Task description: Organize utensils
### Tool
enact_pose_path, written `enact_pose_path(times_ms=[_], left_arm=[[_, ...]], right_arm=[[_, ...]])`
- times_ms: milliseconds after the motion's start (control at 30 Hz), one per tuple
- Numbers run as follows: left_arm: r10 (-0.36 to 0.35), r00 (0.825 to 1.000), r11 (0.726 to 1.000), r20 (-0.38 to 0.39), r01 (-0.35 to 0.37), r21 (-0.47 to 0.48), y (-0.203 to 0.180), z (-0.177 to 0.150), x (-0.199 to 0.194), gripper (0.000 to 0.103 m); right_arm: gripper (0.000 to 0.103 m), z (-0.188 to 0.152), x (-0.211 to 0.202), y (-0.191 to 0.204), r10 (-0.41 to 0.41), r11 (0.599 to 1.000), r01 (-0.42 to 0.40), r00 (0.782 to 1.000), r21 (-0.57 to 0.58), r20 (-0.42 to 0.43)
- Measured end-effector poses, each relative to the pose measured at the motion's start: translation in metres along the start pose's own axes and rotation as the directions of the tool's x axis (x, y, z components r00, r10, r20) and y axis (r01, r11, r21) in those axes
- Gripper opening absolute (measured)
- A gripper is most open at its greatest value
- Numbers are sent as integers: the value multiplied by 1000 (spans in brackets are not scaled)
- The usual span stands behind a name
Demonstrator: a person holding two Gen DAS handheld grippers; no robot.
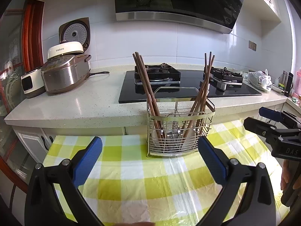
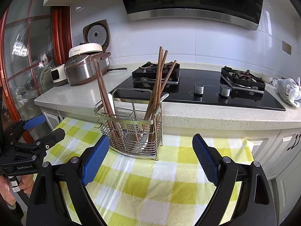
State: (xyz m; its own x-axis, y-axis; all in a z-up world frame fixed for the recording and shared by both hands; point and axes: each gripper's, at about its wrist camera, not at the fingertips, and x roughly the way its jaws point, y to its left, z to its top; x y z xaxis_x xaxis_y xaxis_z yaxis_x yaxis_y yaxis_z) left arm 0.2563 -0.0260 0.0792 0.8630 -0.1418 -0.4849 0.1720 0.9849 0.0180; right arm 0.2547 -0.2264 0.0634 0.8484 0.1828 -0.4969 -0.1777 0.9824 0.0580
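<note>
Held both grippers wide, empty: left gripper point(image 1: 150, 157), right gripper point(image 2: 150, 157). Wire caddy point(image 1: 180, 131) at 12 o'clock on checkered cloth point(image 1: 131, 179); chopsticks point(image 1: 144, 79) sorted into end compartments, leaning outward.

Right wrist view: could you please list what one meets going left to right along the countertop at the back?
Rice cooker → left burner → two knobs → right burner → plastic bag.

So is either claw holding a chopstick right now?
No, the left claw and the right claw both gape empty over the checked tablecloth, while the chopsticks stand in the wire caddy.
</note>
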Motion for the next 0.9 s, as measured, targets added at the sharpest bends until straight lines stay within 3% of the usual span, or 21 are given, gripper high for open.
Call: enact_pose_path(times_ms=[900], left_arm=[[-10,1000,1000,-6,9,-19,5,-1,0,98]], right_arm=[[84,-1,0,2,2,1000,-2,1000,-4,-2]])
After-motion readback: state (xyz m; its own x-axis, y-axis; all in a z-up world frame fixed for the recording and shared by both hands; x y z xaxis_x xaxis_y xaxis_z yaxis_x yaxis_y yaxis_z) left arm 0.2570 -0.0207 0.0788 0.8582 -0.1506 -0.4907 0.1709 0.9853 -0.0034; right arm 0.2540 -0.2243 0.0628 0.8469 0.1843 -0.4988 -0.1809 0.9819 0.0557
